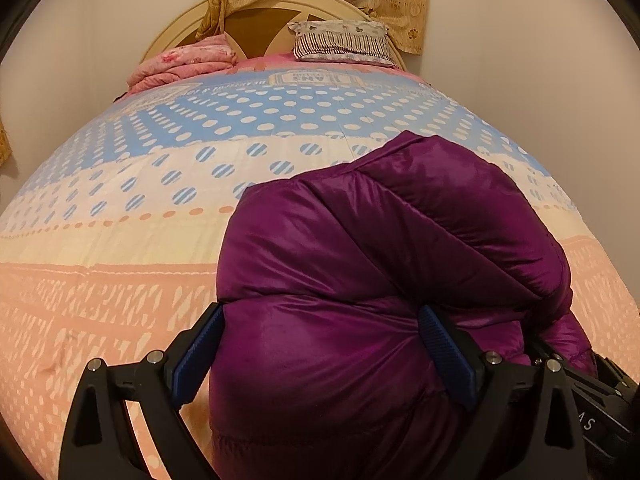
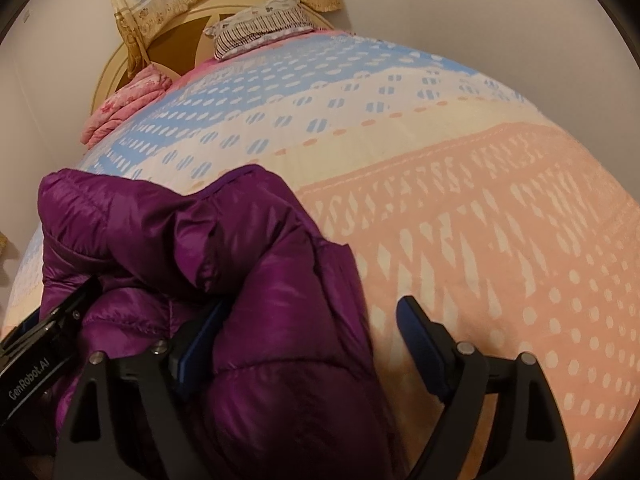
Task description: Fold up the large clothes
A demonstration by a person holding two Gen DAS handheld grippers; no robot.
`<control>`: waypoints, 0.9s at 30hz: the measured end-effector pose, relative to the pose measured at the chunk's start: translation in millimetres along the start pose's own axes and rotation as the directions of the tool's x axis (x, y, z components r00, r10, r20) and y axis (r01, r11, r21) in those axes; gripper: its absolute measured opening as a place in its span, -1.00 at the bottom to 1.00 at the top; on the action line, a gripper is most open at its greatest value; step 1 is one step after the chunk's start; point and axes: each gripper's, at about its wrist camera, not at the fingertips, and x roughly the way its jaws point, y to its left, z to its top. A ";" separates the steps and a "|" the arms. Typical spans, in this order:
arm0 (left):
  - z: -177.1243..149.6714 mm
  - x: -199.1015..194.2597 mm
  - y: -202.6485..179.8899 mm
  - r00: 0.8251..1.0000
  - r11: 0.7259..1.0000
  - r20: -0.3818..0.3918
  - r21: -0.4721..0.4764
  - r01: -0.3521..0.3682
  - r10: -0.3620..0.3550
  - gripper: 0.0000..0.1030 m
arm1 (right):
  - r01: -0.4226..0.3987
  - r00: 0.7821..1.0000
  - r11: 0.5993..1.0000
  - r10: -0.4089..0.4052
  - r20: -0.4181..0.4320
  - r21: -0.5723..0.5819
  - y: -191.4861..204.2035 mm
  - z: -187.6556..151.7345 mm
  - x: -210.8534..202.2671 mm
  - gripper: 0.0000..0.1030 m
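Purple jacket (image 1: 360, 280) bunched lower centre on bed (image 1: 120, 240); puffy, light, slick shell. Left gripper (image 1: 320, 344) clamps thick fold; right gripper (image 2: 312, 340) apart, straddling edge. Take quilted seams

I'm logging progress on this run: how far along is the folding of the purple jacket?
Done: the purple puffer jacket is already bundled into a thick stack on the bedspread. In hand: left gripper straddles its near end; right gripper spans its right edge, open. Left: probably squaring the bundle and letting go.
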 end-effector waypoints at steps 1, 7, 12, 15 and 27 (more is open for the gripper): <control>0.2 1.0 0.9 1.000 1.000 -0.005 -0.003 0.007 -0.007 0.87 | -0.003 1.000 1.000 0.003 0.000 -0.003 0.1 -0.6 0.5 0.71; -3.8 -1.8 2.9 0.999 0.999 -0.030 0.005 0.033 -0.033 0.87 | -0.027 1.000 1.000 0.027 -0.004 -0.003 -0.2 -1.6 1.6 0.76; -17.4 -32.8 27.6 0.988 0.989 -0.044 -0.019 0.149 -0.150 0.87 | -0.086 0.996 0.996 0.085 -0.033 -0.032 -3.0 -0.8 -8.5 0.76; -33.9 -50.8 43.9 0.981 0.981 -0.034 -0.018 0.191 -0.191 0.87 | -0.123 0.992 0.992 0.123 -0.013 -0.039 -10.0 -5.6 -25.8 0.76; -49.9 -37.4 42.5 0.924 0.929 -0.090 -0.049 0.368 -0.371 0.87 | -0.306 0.951 0.952 0.305 -0.043 -0.012 -16.5 -23.2 -18.7 0.33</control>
